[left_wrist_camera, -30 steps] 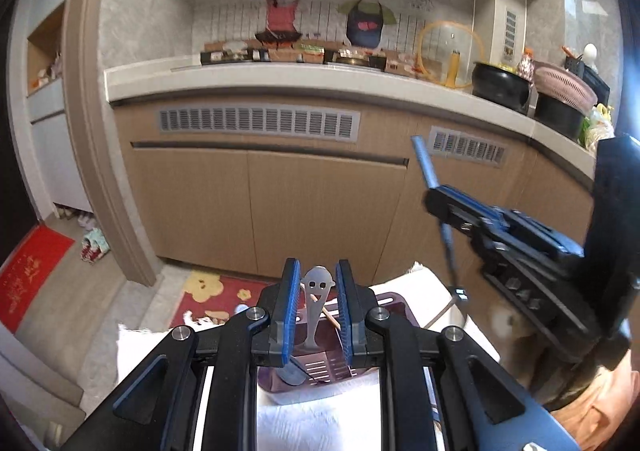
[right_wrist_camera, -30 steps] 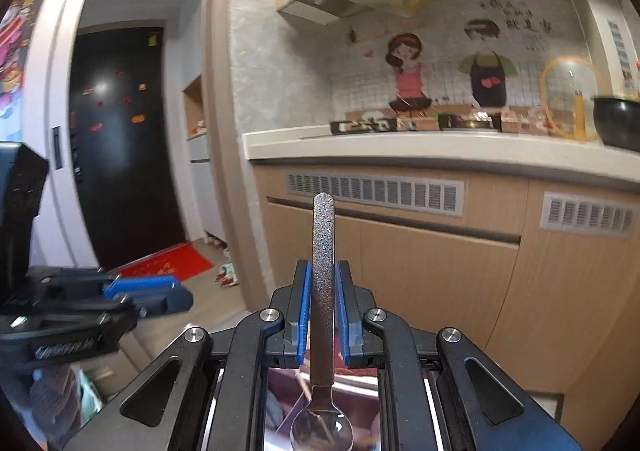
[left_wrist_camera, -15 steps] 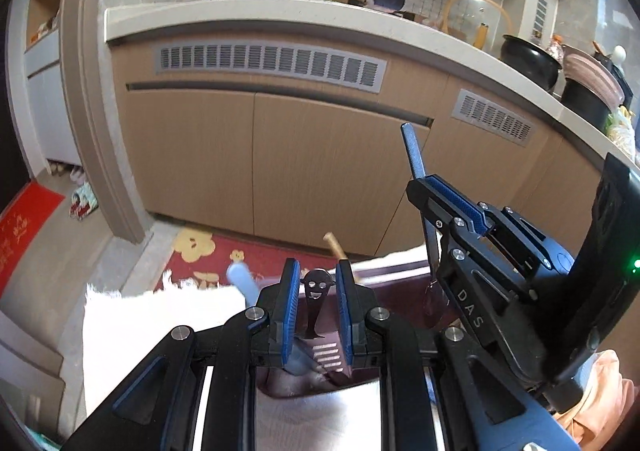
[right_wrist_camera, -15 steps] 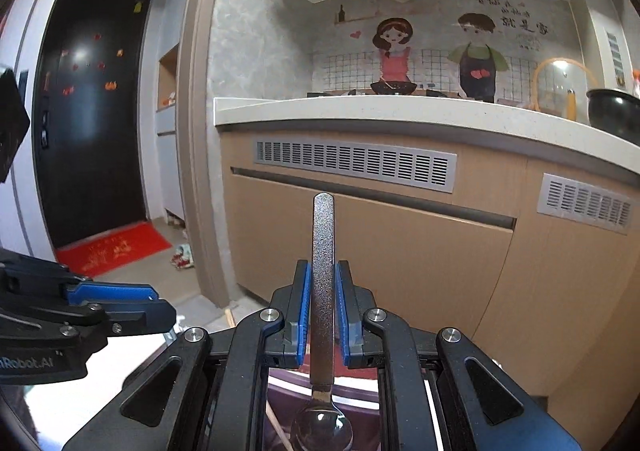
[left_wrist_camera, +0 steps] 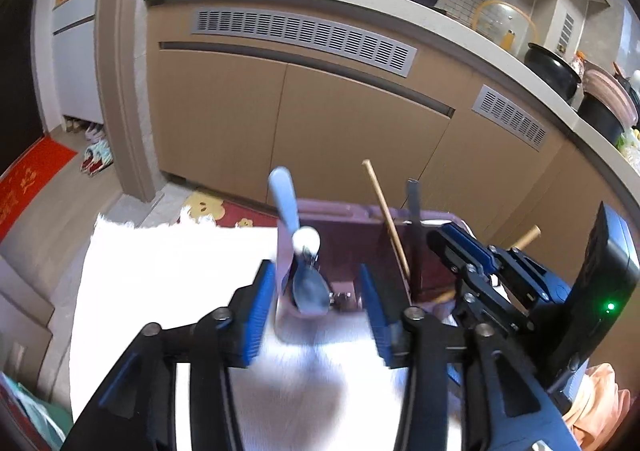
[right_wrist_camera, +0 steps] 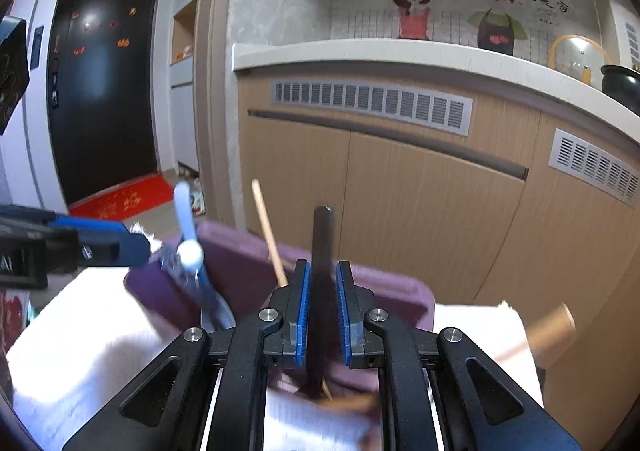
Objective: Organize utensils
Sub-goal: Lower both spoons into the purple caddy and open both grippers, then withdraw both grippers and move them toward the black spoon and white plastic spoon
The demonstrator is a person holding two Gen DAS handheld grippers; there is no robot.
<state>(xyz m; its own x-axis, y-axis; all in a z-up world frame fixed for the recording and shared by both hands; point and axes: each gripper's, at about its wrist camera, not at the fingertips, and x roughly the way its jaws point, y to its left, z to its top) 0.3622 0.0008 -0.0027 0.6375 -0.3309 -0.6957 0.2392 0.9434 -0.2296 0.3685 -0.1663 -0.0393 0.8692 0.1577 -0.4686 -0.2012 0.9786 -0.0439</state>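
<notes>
My left hand-held gripper (left_wrist_camera: 316, 291) is opening around nothing, while my right hand-held gripper (right_wrist_camera: 322, 307) grips a spoon (right_wrist_camera: 322, 251) whose bowl could snag the chopstick (right_wrist_camera: 269, 229) at its eleven o'clock in the holder (right_wrist_camera: 396, 291).

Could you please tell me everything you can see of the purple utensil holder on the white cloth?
The purple utensil holder is a dull mauve, boxy container that looks like plastic, with rounded corners and an open top. It stands upright on the white cloth, in front of the kitchen cabinets. Its dark inside seems divided into sections. A spoon with a pale blue handle stands at its left end, and a wooden chopstick leans further right.
</notes>
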